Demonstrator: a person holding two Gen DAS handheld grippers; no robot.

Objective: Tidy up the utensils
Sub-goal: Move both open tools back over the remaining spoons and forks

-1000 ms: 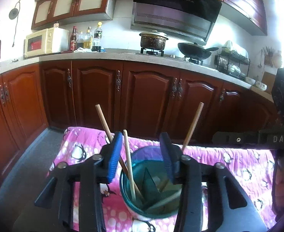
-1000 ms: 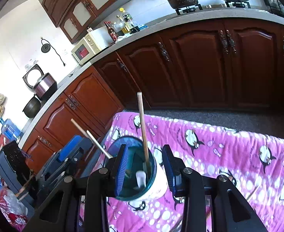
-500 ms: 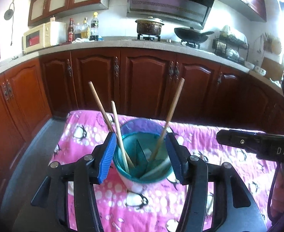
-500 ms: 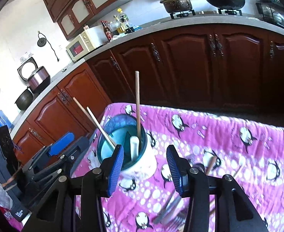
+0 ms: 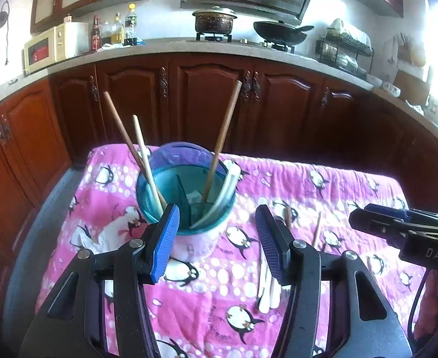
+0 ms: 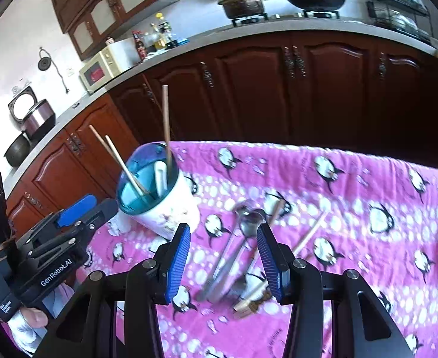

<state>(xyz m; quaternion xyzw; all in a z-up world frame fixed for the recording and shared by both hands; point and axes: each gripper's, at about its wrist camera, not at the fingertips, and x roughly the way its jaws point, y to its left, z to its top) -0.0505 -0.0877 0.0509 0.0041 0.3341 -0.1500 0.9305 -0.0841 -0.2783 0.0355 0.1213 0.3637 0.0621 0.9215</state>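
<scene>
The utensil holder [image 5: 186, 205], a white cup with a translucent teal rim and inner dividers, stands upright on the left part of the pink penguin-print cloth [image 5: 338, 191]. Three wooden chopsticks [image 5: 222, 140] lean out of it: two tilt to the left together and one tilts right. A white plastic spoon [image 5: 219, 200] also rests inside, its handle curving up against the right rim.

To the right of the holder, loose utensils lie flat on the cloth. From the right wrist view these are metal spoons [image 6: 243, 226], their bowls pointing away, with wooden chopsticks [image 6: 308, 235] lying near them; this pile is blurred. White handles [image 5: 266, 286] lie just beside the left gripper's right finger.

The left gripper [image 5: 216, 244] hovers just in front of the holder, its blue-padded jaws spread wide and empty, the left pad overlapping the holder's near rim in the view. The right gripper [image 6: 223, 259] is also spread wide and empty, above the loose metal spoons.

Behind the cloth runs a dark wooden cabinet front [image 5: 213, 104], with a countertop carrying a microwave [image 5: 55, 46], bottles [image 5: 114, 29], a pot [image 5: 214, 21] and a wok [image 5: 281, 31].
</scene>
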